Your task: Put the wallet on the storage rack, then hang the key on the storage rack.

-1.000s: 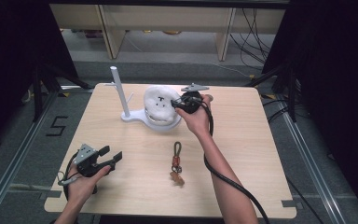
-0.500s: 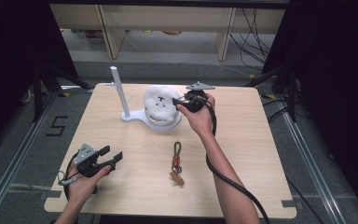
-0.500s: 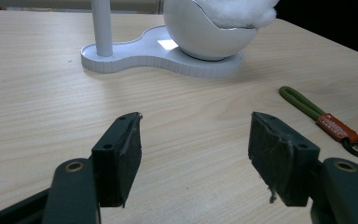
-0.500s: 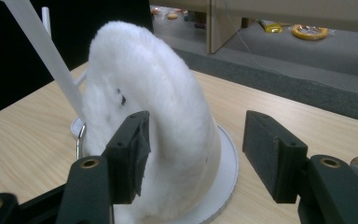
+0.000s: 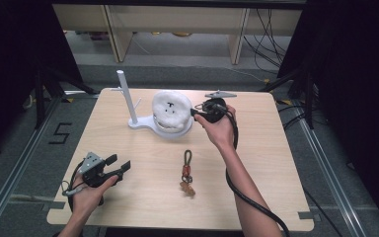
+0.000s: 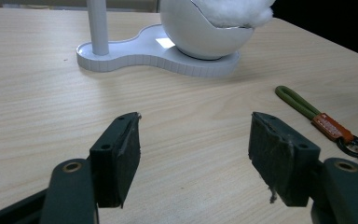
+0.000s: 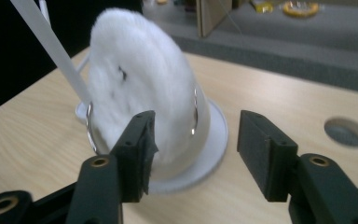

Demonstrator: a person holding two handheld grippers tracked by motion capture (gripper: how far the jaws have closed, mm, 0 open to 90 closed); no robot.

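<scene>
A white fluffy ball (image 5: 171,108) with a small stitched face sits in a round white cup on a white stand (image 5: 140,124) that has a thin upright pole (image 5: 123,94). My right gripper (image 5: 196,112) is open just right of the ball. In the right gripper view the ball (image 7: 140,84) looms beyond the left jaw, and nothing lies between the jaws of that gripper (image 7: 196,149). My left gripper (image 5: 118,163) rests open near the table's front left corner. An olive strap keychain (image 5: 186,170) with an orange tab lies mid-table and appears as the keychain (image 6: 321,121) past the left gripper (image 6: 193,154).
The wooden table (image 5: 276,163) has a round cable hole (image 7: 346,132) near its far right side. The stand's base (image 6: 140,53) and cup (image 6: 200,32) sit ahead of the left gripper. Shelving and cables lie on the floor beyond the table.
My right gripper has shifted slightly to the right and nearer, easing back from the ball's side. The left gripper has stayed put.
</scene>
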